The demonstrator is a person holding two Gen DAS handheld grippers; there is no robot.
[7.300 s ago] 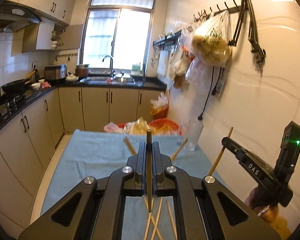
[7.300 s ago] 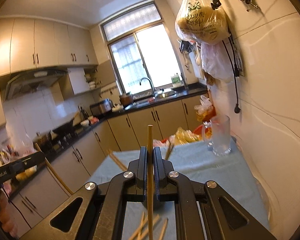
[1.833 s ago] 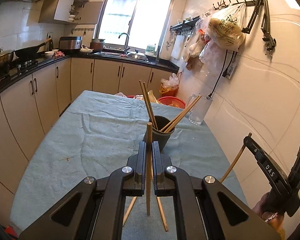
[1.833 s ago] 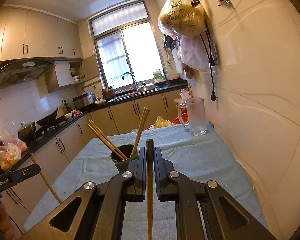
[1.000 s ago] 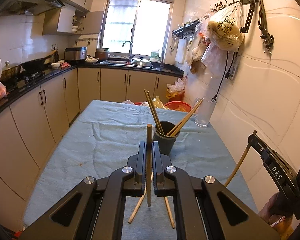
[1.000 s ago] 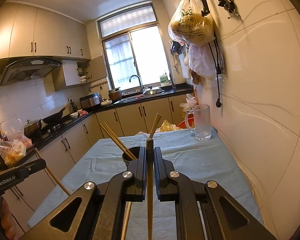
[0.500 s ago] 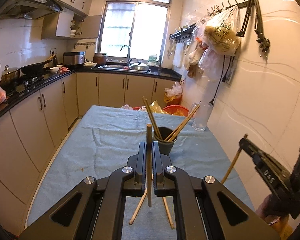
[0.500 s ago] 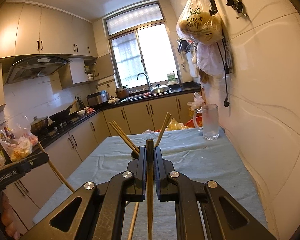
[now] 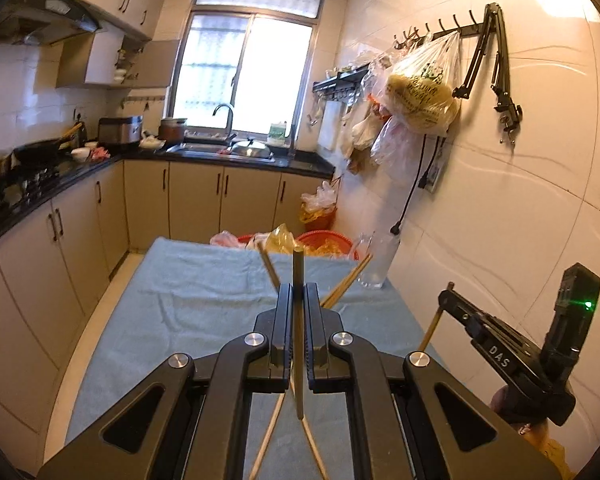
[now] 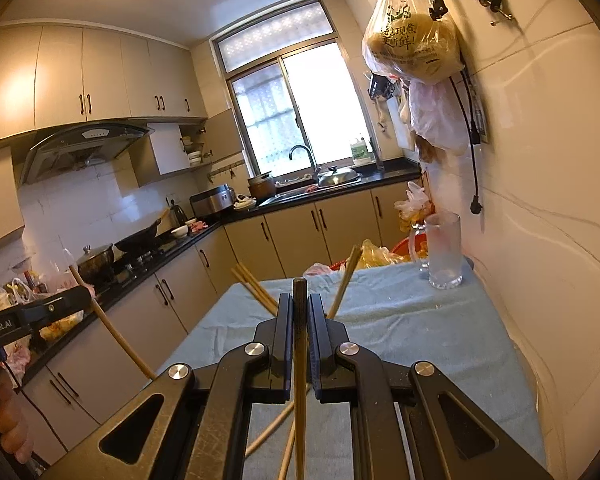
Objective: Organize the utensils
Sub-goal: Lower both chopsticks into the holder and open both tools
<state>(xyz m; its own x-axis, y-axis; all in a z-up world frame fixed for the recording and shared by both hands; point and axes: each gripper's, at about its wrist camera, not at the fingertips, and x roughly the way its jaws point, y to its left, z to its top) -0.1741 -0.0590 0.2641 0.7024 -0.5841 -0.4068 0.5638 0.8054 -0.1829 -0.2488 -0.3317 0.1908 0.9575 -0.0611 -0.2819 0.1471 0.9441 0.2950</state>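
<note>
Holding one chopstick apiece, the left gripper (image 9: 298, 322) and right gripper (image 10: 300, 320) each pinch theirs upright. At 12 o'clock beyond the fingers, several chopsticks (image 10: 346, 280) already lean from a holder hidden behind them. Two loose chopsticks (image 9: 270, 436) lie crossed at 6 o'clock on the blue cloth (image 9: 188, 304), so I judge roughly half remains.

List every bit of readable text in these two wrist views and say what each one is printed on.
"DAS": white letters on the right hand-held gripper, seen in the left wrist view.
"enRobot.AI", cut off by the picture's edge: on the left hand-held gripper, seen in the right wrist view.
"现煮 更新鲜!": on the hanging plastic bag; the line above it is too blurred to read.
Green bottle by the window: label too small to read.
</note>
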